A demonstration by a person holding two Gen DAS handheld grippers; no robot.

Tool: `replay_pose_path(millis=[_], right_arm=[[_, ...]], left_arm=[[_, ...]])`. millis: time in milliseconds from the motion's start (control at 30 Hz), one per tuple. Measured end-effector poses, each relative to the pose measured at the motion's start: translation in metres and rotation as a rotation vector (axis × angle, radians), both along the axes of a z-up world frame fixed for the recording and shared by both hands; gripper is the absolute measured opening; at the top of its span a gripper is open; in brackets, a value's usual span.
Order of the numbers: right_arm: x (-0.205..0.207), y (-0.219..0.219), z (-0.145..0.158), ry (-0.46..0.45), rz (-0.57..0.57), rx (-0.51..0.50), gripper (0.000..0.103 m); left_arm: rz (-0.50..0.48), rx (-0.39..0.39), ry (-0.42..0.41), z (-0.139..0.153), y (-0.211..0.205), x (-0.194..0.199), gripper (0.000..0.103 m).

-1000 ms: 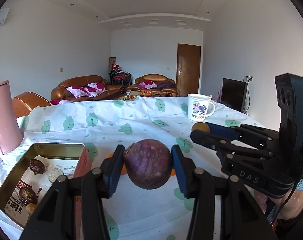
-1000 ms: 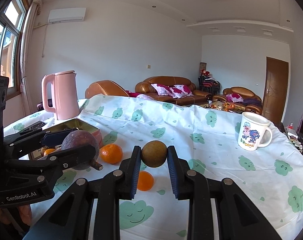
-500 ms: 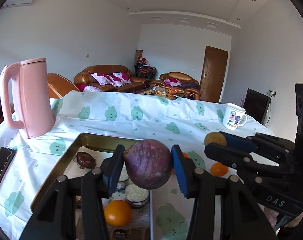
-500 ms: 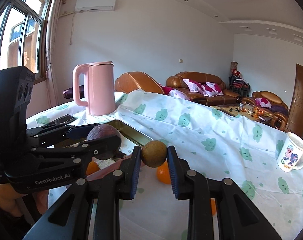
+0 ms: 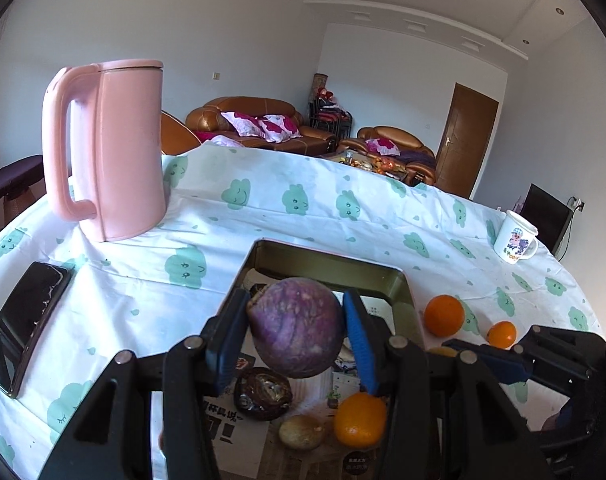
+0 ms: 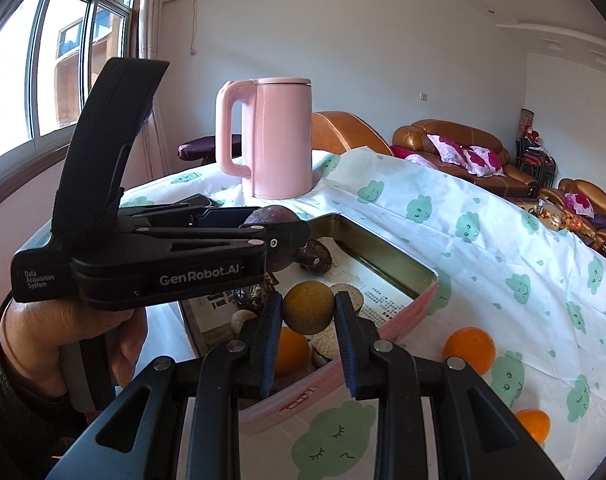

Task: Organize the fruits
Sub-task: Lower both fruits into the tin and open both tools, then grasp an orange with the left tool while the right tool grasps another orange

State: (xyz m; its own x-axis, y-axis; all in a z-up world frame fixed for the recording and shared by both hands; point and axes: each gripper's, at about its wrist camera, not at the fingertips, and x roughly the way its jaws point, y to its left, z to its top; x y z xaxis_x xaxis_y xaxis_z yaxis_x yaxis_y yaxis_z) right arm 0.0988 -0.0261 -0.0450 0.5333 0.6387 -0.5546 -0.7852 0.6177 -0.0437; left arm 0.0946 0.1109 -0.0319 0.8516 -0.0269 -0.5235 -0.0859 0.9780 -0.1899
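Fruit is held over the open tin by both hands at this moment. At the far left of the worktop (image 5: 311, 216), which is draped in a white cloth printed with green clouds, lies a black smartphone (image 5: 23, 320), and behind it stands a tall pink plastic kettle (image 5: 111, 148). Right of these, the left tool (image 5: 295, 332) pinches a round, mottled purple passion fruit (image 5: 297, 326) between its blue-padded fingers, hanging above the near half of the shallow rectangular metal tin (image 5: 331, 258) with a printed paper lining. Inside the tin, below the purple fruit, rest a dark wrinkled brown fruit (image 5: 263, 394), a small pale tan round fruit (image 5: 301, 432) and a bright orange mandarin (image 5: 359, 420). From the right wrist view, the right tool (image 6: 308, 314) grips a small round yellow-brown fruit (image 6: 307, 306) across its middle, just above the tin's near edge. Further right on the cloth, outside the tin, sit two loose oranges, a larger one (image 5: 443, 315) and a smaller one (image 5: 501, 334), and at the far right stands a white cartoon-printed mug (image 5: 515, 242). Both held fruits look light, with firm but thin rinds; a squeeze across the widest girth, as now, seems the safest hold, since their round, smooth skins could roll out if taken off-centre. Setting them down low and gently would likely spare them bruising and keep them from bumping the fruit already in the tin.
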Motion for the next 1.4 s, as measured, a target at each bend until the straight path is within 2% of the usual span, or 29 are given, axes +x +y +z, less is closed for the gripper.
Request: replay_pose_path(millis=[133, 233, 300, 367, 400, 533, 700, 867, 933, 1067, 1200, 1400], right_arm=[[-0.002, 0.004, -0.01, 0.025, 0.01, -0.038, 0.028], [-0.003, 0.002, -0.017, 0.047, 0.02, -0.058, 0.029], [-0.006, -0.004, -0.016, 0.041, 0.022, -0.042, 0.034], [-0.009, -0.014, -0.013, 0.041, 0.008, -0.028, 0.045], [-0.011, -0.02, -0.012, 0.036, 0.004, -0.023, 0.046], [-0.011, -0.048, -0.008, 0.025, -0.045, -0.007, 0.047], [0.004, -0.097, -0.006, -0.003, -0.166, -0.031, 0.047], [0.035, -0.149, -0.007, 0.004, -0.34, -0.045, 0.048], [0.045, -0.162, -0.008, 0.015, -0.382, -0.054, 0.048], [0.06, -0.17, -0.013, 0.094, -0.371, -0.036, 0.048], [0.077, -0.158, -0.025, 0.159, -0.36, -0.078, 0.048], [0.092, -0.158, -0.036, 0.232, -0.375, -0.084, 0.047]], left_arm=[[-0.02, -0.011, 0.03, -0.006, -0.001, 0.003, 0.049], [-0.012, -0.011, 0.02, -0.005, -0.001, 0.002, 0.049], [-0.013, -0.02, 0.0, -0.001, 0.0, -0.002, 0.058], [-0.001, -0.021, -0.029, 0.005, 0.001, -0.009, 0.066], [0.003, -0.018, -0.042, 0.008, 0.0, -0.012, 0.072], [0.011, -0.031, -0.076, 0.015, -0.004, -0.017, 0.082], [-0.022, -0.029, -0.089, 0.018, -0.025, -0.017, 0.083], [-0.099, 0.008, -0.086, 0.018, -0.067, -0.011, 0.083], [-0.133, 0.028, -0.078, 0.017, -0.085, -0.007, 0.086], [-0.174, 0.073, -0.066, 0.014, -0.116, 0.004, 0.089], [-0.198, 0.114, -0.049, 0.012, -0.135, 0.012, 0.089], [-0.244, 0.164, 0.005, 0.004, -0.16, 0.031, 0.082]])
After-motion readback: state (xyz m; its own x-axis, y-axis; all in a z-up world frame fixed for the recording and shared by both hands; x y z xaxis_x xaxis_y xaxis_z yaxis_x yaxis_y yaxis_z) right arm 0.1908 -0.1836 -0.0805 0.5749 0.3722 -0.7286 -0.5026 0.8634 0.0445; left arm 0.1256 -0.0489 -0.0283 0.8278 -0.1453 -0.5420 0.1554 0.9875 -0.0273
